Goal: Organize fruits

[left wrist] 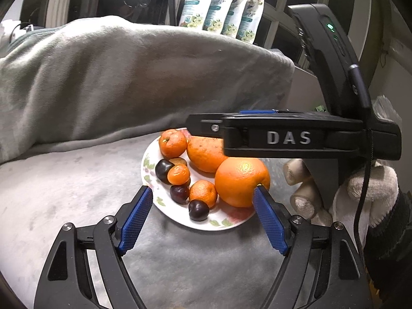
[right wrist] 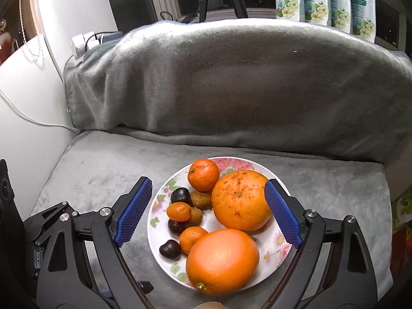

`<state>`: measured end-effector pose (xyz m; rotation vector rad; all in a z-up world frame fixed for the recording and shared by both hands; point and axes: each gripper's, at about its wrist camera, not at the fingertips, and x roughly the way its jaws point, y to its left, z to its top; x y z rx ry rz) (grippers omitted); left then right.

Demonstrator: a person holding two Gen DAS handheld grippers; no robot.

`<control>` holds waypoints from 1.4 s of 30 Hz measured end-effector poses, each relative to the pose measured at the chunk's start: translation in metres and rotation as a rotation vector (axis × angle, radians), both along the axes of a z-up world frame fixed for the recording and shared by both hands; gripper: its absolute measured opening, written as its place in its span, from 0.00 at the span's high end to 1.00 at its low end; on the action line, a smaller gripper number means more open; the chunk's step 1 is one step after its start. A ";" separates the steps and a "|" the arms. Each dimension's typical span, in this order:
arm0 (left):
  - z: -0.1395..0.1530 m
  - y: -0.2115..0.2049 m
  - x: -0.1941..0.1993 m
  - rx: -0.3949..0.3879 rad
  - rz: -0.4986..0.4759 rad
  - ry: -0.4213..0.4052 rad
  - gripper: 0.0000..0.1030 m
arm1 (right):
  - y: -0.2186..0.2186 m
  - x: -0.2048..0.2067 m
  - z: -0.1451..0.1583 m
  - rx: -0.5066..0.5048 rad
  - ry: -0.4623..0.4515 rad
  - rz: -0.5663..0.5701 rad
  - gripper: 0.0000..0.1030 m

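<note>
On a grey cushion [right wrist: 322, 180], a floral plate [right wrist: 276, 242] holds oranges, mandarins and dark fruit. Both grippers, left [left wrist: 202, 215] and right [right wrist: 208, 212], hover with jaws apart, holding nothing.

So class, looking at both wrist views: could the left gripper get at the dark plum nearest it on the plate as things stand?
Probably yes. The left gripper is open, and the plum lies at the near edge of the plate with nothing over it. The small mandarin touching it and the big orange crowd one side.
</note>
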<state>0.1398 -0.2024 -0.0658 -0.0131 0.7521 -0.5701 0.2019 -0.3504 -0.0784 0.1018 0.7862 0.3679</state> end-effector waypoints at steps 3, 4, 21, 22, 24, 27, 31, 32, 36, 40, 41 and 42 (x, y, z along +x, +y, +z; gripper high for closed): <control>0.003 0.001 -0.001 -0.002 0.005 -0.006 0.22 | -0.001 -0.006 0.001 -0.006 -0.012 -0.012 0.11; 0.004 0.002 -0.002 -0.003 0.007 -0.008 0.22 | -0.001 -0.009 0.001 -0.009 -0.014 -0.015 0.11; 0.021 0.020 -0.023 -0.017 0.035 -0.049 0.22 | -0.013 -0.058 0.024 0.050 -0.110 -0.106 0.11; 0.022 0.023 -0.026 -0.017 0.039 -0.053 0.22 | -0.012 -0.062 0.024 0.052 -0.115 -0.104 0.11; 0.024 0.027 -0.028 -0.019 0.047 -0.058 0.22 | -0.012 -0.070 0.026 0.057 -0.125 -0.104 0.11; 0.028 0.033 -0.032 -0.020 0.057 -0.066 0.22 | -0.012 -0.084 0.027 0.058 -0.143 -0.113 0.11; 0.031 0.038 -0.037 -0.013 0.067 -0.082 0.22 | -0.014 -0.099 0.029 0.065 -0.175 -0.138 0.11; 0.032 0.039 -0.038 -0.009 0.069 -0.086 0.22 | -0.015 -0.102 0.029 0.065 -0.184 -0.146 0.11; 0.034 0.041 -0.045 0.009 0.082 -0.106 0.22 | -0.015 -0.116 0.030 0.044 -0.215 -0.174 0.11; 0.036 0.041 -0.049 0.024 0.096 -0.115 0.22 | -0.014 -0.126 0.030 0.013 -0.225 -0.198 0.11; 0.036 0.042 -0.050 0.026 0.098 -0.118 0.22 | -0.014 -0.129 0.030 0.006 -0.229 -0.205 0.11; 0.037 0.043 -0.052 0.028 0.101 -0.121 0.22 | -0.013 -0.133 0.031 -0.002 -0.234 -0.216 0.11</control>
